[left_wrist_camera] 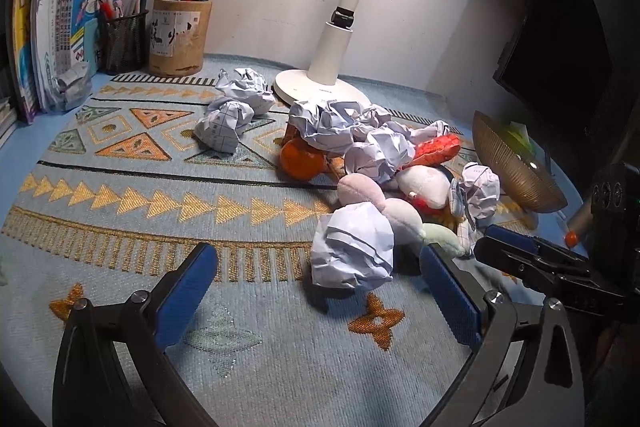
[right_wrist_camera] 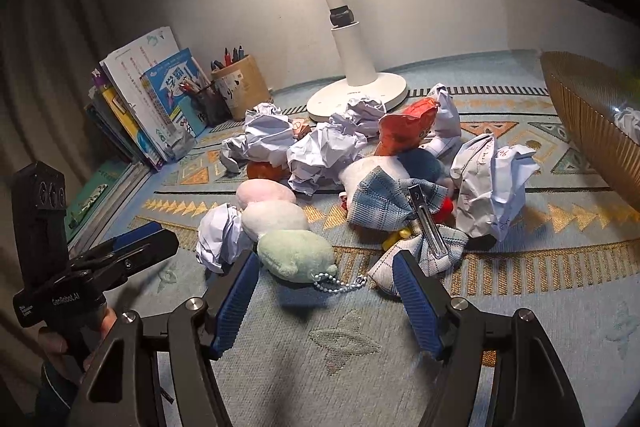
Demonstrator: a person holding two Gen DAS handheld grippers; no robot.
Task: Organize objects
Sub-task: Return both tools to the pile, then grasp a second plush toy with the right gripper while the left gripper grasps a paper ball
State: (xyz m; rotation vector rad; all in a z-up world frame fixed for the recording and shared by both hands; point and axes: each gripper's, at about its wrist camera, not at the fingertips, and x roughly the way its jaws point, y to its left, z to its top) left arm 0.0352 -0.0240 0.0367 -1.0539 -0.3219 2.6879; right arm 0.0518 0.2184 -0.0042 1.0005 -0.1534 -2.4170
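A heap of crumpled paper balls, plush toys and an orange (left_wrist_camera: 301,158) lies on the patterned mat. My left gripper (left_wrist_camera: 318,263) is open, with the nearest paper ball (left_wrist_camera: 352,247) just ahead between its fingers. My right gripper (right_wrist_camera: 326,267) is open, low over the mat, its fingers either side of the green end of a pink-white-green plush (right_wrist_camera: 294,254) and its bead chain (right_wrist_camera: 340,285). A plaid cloth bow with a metal clip (right_wrist_camera: 404,211) lies just beyond the right finger. A large paper ball (right_wrist_camera: 492,183) sits to the right. The right gripper also shows in the left wrist view (left_wrist_camera: 516,251).
A white lamp base (left_wrist_camera: 320,89) stands behind the heap. Pen holders (left_wrist_camera: 180,37) and books (left_wrist_camera: 60,27) line the back left. A brown ribbed bowl (left_wrist_camera: 514,167) stands at the right, holding some paper (right_wrist_camera: 628,121). A dark monitor (left_wrist_camera: 560,39) is at far right.
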